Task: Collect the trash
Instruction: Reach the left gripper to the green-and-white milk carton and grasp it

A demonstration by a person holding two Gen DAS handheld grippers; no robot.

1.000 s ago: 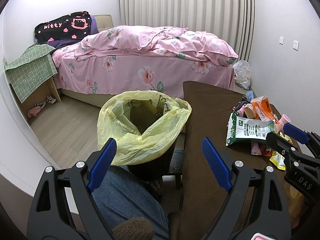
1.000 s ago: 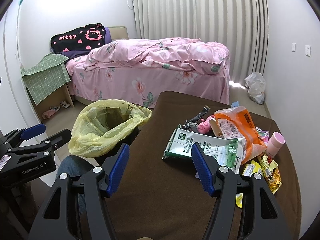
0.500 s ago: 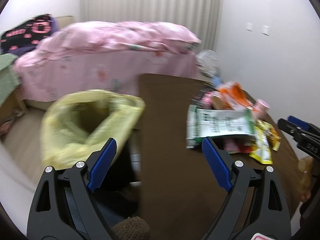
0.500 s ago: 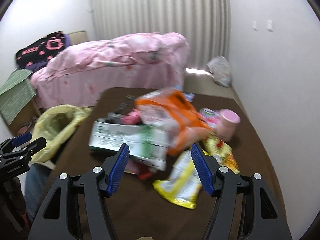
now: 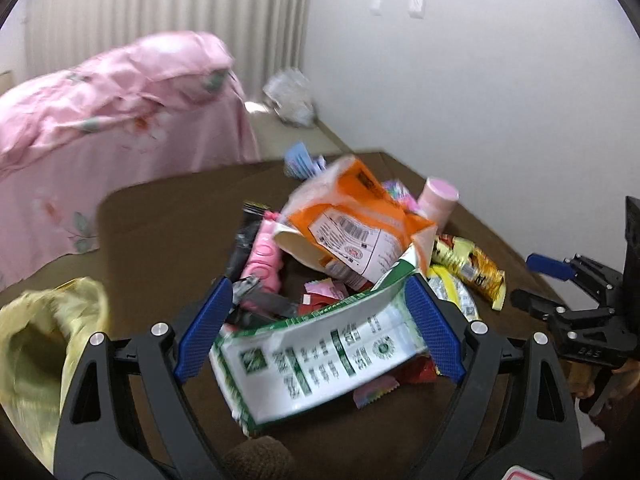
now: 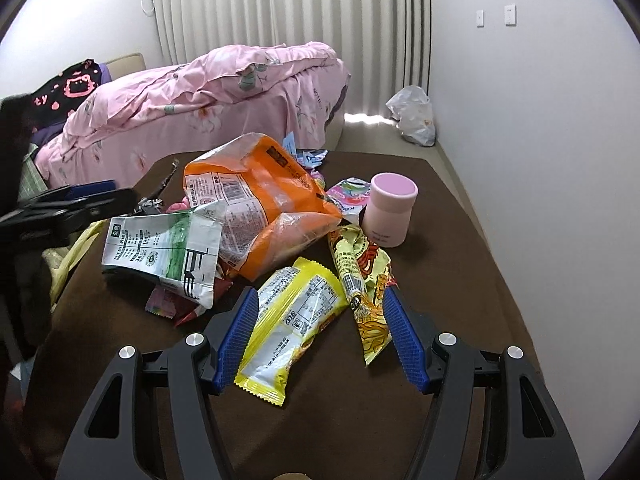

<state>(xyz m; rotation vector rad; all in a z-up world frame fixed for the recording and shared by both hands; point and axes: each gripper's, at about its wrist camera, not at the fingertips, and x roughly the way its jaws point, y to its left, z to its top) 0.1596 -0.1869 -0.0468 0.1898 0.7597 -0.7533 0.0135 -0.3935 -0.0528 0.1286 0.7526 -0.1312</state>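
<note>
Two open tools (image 5: 320,328) (image 6: 320,336) over wrappers (image 6: 292,328)

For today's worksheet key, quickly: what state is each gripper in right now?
Left gripper: open, holding nothing, over the green-and-white packet.
Right gripper: open, holding nothing, over the yellow wrapper.

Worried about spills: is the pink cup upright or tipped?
Upright: the pink cup stands on its base on the brown table, flat top facing up.

Even daylight, left view motion-blurred, fisheye-warped
</note>
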